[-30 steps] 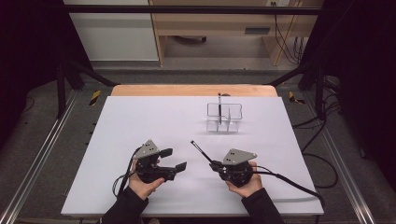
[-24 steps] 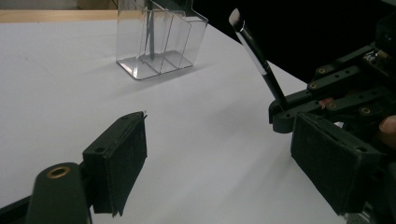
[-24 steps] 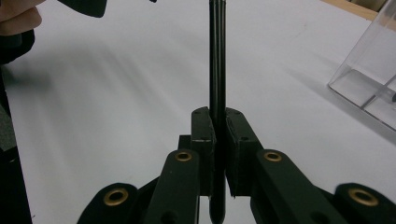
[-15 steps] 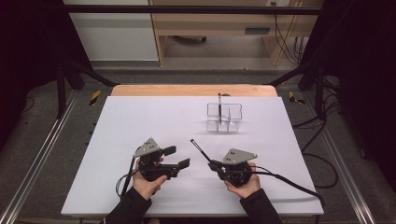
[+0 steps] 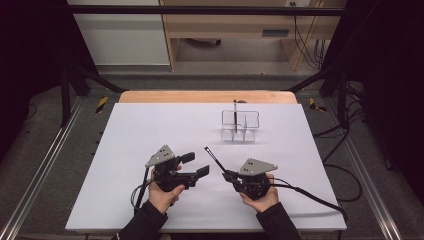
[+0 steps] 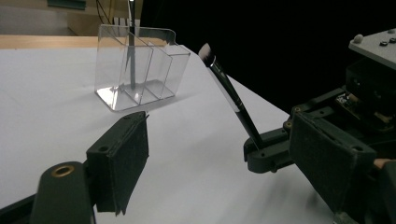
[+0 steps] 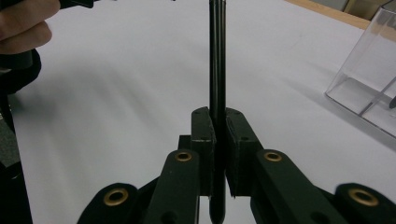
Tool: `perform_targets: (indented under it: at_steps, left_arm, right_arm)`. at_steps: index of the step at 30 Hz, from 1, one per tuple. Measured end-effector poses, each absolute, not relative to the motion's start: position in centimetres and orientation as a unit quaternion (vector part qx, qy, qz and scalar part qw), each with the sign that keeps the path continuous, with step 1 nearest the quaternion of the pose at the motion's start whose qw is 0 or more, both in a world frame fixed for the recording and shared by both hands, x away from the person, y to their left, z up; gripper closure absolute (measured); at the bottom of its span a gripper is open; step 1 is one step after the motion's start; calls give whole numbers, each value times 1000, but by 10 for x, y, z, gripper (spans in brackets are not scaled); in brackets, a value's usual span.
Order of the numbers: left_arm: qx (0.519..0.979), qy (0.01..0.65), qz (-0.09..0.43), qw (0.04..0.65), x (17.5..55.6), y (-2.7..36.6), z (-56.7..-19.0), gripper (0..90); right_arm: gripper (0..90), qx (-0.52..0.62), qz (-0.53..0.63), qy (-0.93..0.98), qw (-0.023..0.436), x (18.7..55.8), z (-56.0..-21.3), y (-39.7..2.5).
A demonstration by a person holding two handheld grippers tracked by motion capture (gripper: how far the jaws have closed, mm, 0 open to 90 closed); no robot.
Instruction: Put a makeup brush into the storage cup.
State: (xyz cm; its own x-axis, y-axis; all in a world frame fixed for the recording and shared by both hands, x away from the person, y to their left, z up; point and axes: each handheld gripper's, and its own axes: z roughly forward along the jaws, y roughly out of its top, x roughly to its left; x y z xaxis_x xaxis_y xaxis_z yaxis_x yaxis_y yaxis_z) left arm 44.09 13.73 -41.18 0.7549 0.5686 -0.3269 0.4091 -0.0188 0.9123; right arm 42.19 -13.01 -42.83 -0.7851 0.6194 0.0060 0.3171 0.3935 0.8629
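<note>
Two black jaws of the right gripper (image 7: 218, 140) are pressed together on the dark handle of a makeup brush (image 7: 216, 70), clamping it near its butt end, which pokes out just below the pads in the right gripper view. From the grip the brush rises along the line of the jaws; in the high view it slants up and away to the left from the right gripper (image 5: 229, 176), its tip (image 5: 206, 148) raised off the white table (image 5: 150, 125) (the left gripper view shows pale angled bristles at that tip (image 6: 205, 50)). The brush touches nothing but the pads.

The left gripper (image 5: 196, 165) has its jaws standing wide apart with nothing between them; in the left gripper view its two pads (image 6: 127, 154) frame bare tabletop, with the right gripper and the tilted brush (image 6: 231, 98) just beyond the right-hand pad. The two grippers sit near each other at the near edge of the table, each in a person's hand (image 5: 162, 196), apart and not touching.

Farther back on the table stands a clear plastic organizer (image 5: 241, 126) with several compartments, well apart from both grippers. One thin dark stick-like tool (image 5: 235, 112) stands upright in one of its left compartments; what kind of tool it is cannot be told.
</note>
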Motion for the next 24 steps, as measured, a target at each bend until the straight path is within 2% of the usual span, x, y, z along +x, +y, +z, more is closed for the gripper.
perform_targets:
  at_steps: [15,24]
  left_arm:
    - [691,351,57,630,447,126,-407,241]
    - [680,355,49,639,448,118,-411,314]
  right_arm:
    - [842,289,483,811,159,421,-425,-130]
    - [842,290,488,807,160,420,-423,-130]
